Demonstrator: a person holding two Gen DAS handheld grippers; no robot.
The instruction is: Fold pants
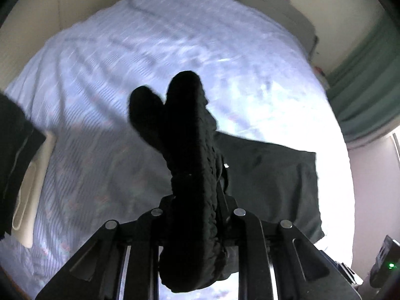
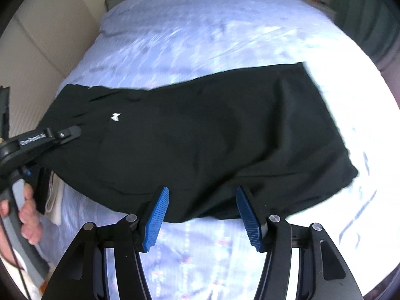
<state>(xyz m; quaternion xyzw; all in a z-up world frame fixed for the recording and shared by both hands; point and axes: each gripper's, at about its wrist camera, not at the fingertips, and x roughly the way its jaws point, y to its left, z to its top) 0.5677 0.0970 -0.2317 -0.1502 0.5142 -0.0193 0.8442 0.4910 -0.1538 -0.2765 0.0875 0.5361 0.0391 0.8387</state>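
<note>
Across the blue bedsheet [image 2: 200, 30] lie the black pants [image 2: 200, 135], spread flat from left to right, with a small white logo [image 2: 115, 117] near their left end. At that left end the left gripper [image 2: 72, 131] is clamped on a bunched fold of the dark cloth [image 1: 190, 175]; its own camera shows the fabric packed between the closed jaws and rising past them, probably so that this end can be lifted and carried over for a fold. A hand [image 2: 27, 215] grips its handle at the near left, tool angled steeply down. Over the near edge of the pants hovers the right gripper [image 2: 202, 212], blue pads [image 2: 156, 217] parted and holding nothing, also pointing steeply down, seemingly ready to take that hem.
</note>
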